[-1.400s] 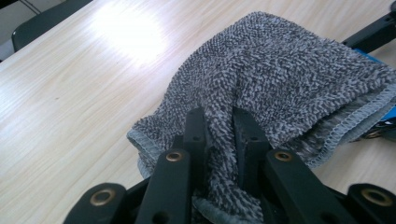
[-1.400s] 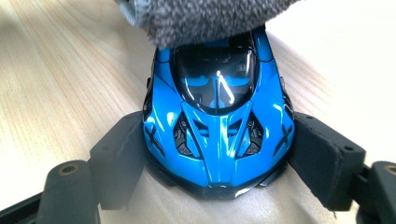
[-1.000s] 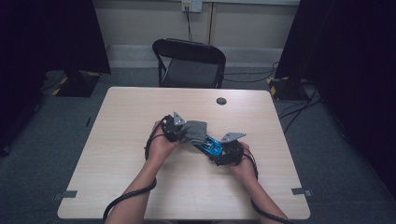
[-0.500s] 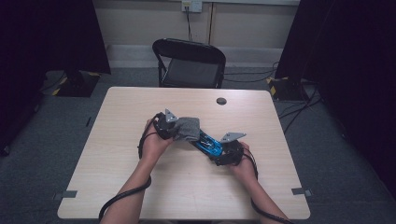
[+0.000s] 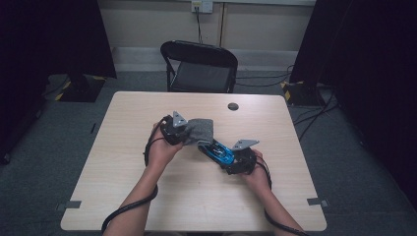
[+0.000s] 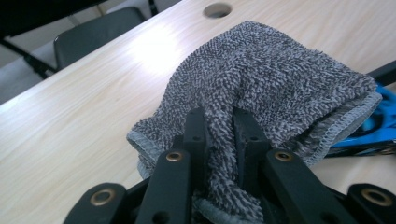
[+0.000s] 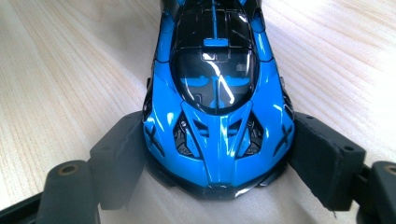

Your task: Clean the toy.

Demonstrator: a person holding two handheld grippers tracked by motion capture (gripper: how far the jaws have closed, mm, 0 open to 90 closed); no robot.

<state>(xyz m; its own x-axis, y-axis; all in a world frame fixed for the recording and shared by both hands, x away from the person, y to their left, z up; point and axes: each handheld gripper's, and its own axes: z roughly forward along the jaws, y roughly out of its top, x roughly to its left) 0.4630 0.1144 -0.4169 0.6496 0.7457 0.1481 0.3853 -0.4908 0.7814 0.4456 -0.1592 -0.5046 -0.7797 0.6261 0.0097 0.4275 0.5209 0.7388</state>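
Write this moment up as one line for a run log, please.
left gripper: shut on grey cloth | right gripper: shut on blue toy car | cloth over car's far end | table

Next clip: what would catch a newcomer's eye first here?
A glossy blue and black toy sports car at mid-table, clamped at one end between the right hand-held gripper's padded jaws. Beside it, a grey terry cloth is bunched in the shut left hand-held gripper and draped toward the car's other end.

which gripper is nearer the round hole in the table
Left. The left gripper, clamped on the grey cloth, sits closer to the hole; the right gripper, gripping the blue toy car, is farther back.
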